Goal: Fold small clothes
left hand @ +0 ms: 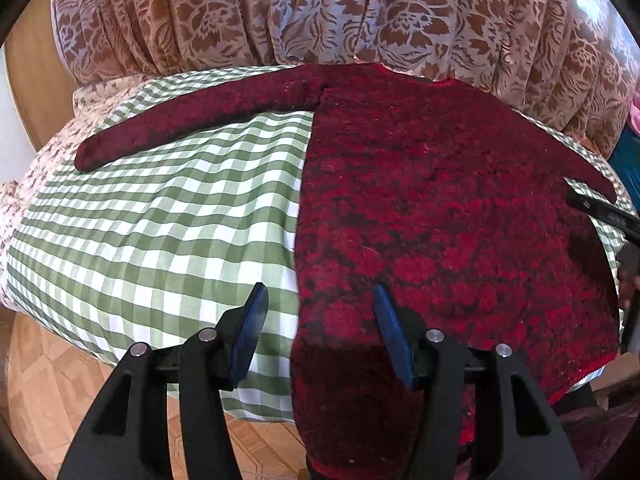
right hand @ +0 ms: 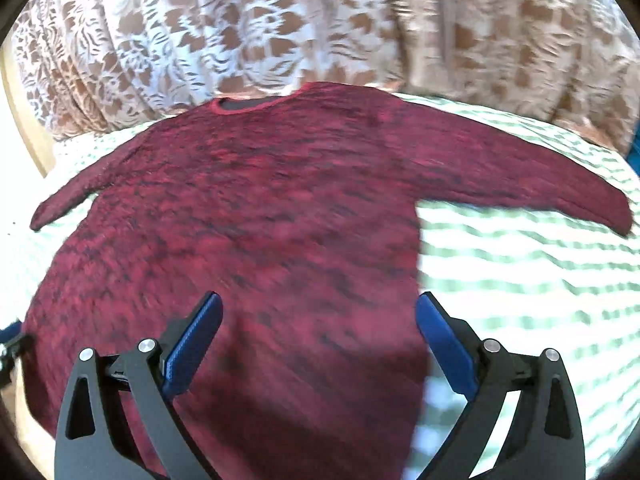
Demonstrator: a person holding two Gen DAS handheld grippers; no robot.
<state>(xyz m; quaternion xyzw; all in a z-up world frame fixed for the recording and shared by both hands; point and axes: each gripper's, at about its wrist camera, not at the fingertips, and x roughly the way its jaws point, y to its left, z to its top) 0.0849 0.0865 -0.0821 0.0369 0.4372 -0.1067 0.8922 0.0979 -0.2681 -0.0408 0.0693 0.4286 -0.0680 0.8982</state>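
Observation:
A dark red knitted sweater (left hand: pixel 432 208) lies flat and spread out on a green-and-white checked cloth (left hand: pixel 160 220), both sleeves stretched out to the sides. In the right wrist view the sweater (right hand: pixel 260 232) fills the middle, neckline at the far edge. My left gripper (left hand: pixel 320 300) is open and empty, hovering over the sweater's lower left hem edge. My right gripper (right hand: pixel 318 308) is open wide and empty, above the sweater's lower right part. Part of the right gripper (left hand: pixel 604 212) shows at the right edge of the left wrist view.
A brown-and-white floral curtain (left hand: pixel 320 12) hangs behind the surface. The checked cloth covers a rounded table over a floral cloth (left hand: pixel 36 168). Wooden parquet floor (left hand: pixel 60 380) shows below the near edge. The right wrist view is motion-blurred.

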